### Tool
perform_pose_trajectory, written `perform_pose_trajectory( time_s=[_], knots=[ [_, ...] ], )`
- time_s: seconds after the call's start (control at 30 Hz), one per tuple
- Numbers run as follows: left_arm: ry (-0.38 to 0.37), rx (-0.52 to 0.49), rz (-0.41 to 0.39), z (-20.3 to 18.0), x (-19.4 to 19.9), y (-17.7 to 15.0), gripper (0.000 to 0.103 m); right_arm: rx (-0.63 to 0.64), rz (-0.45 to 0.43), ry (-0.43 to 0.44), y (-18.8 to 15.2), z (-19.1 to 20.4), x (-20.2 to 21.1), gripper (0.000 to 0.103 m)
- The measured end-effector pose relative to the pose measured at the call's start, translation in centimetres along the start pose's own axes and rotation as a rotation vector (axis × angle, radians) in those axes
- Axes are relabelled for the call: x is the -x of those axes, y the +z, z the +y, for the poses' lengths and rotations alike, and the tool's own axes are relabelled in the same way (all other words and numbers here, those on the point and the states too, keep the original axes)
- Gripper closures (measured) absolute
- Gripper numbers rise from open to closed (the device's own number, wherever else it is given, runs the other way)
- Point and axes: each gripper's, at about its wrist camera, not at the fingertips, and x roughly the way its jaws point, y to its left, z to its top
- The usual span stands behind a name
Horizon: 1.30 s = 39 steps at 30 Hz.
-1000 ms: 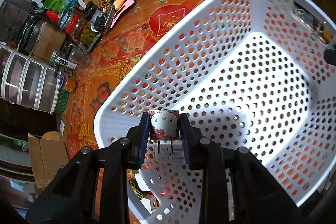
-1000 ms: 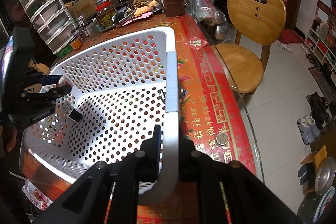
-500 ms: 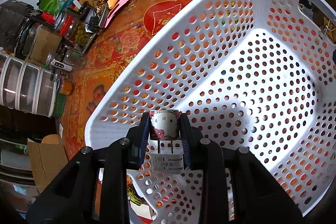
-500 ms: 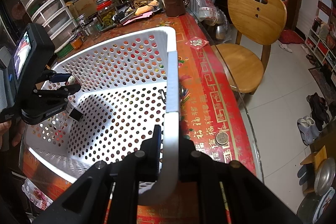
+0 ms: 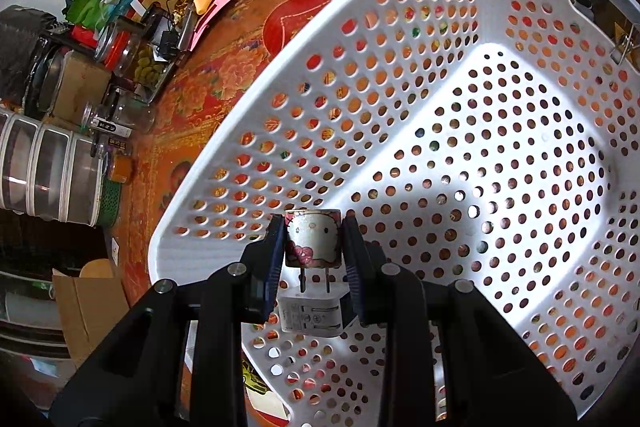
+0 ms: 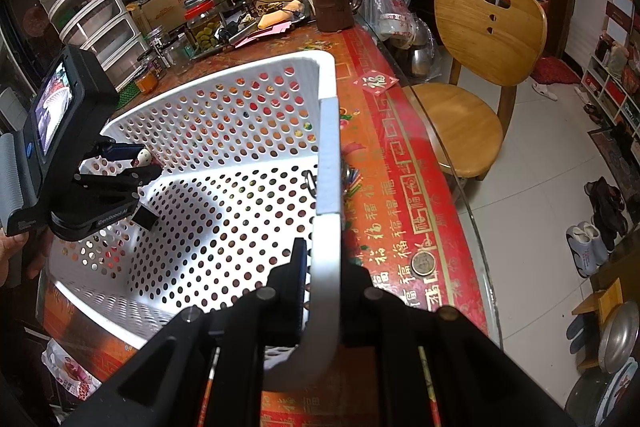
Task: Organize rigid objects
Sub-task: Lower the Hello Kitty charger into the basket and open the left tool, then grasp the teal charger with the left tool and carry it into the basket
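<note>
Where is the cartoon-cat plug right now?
In the left wrist view the plug sits clamped in the left claw, inside the white basket near its left wall; the right claw grips the basket's opposite rim.

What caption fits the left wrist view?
Left gripper holds a cartoon-print plug adapter over the white perforated basket.
</note>
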Motion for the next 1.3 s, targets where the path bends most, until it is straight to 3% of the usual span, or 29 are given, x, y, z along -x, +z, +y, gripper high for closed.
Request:
perform_pose_trajectory(
  time_s=[0.3, 0.33, 0.43, 0.47, 0.7, 0.9, 0.97, 1.07, 1.2, 1.3],
  knots=[
    [0.026, -0.031, -0.02, -0.8, 0.0, -0.1, 0.076, 0.001, 0.0, 0.001, -0.1, 0.0, 0.0, 0.093],
    [0.031, -0.032, -0.027, -0.8, 0.2, -0.1, 0.07, 0.001, 0.0, 0.001, -0.1, 0.0, 0.0, 0.093],
    [0.051, -0.031, -0.06, -0.7, 0.8, -0.2, 0.034, 0.0, 0.001, 0.001, -0.1, 0.0, 0.1, 0.093],
    [0.053, -0.027, -0.08, -0.6, 1.3, -0.4, 0.026, 0.0, 0.001, 0.001, -0.1, 0.0, 0.1, 0.093],
    [0.011, 0.083, -0.263, 3.4, 7.4, -3.1, 0.009, -0.002, 0.002, 0.002, 0.0, -0.2, 0.2, 0.092],
    [0.057, 0.286, -0.366, 11.6, 11.7, -10.4, 0.001, -0.001, 0.001, 0.0, 0.0, -0.1, 0.2, 0.092],
    [0.084, 0.346, -0.36, 14.2, 11.8, -13.3, 0.001, -0.001, 0.0, 0.0, 0.0, -0.1, 0.2, 0.092],
    [0.095, 0.43, -0.285, 17.7, 9.5, -17.5, 0.001, 0.002, -0.002, -0.001, 0.1, -0.1, 0.2, 0.092],
    [0.012, 0.487, -0.158, 19.1, 3.4, -20.4, 0.001, 0.005, -0.004, -0.003, 0.0, 0.0, 0.3, 0.092],
    [-0.061, 0.482, -0.083, 17.5, -1.1, -20.5, 0.001, 0.003, -0.005, -0.002, -0.1, 0.0, 0.3, 0.092]
  ],
)
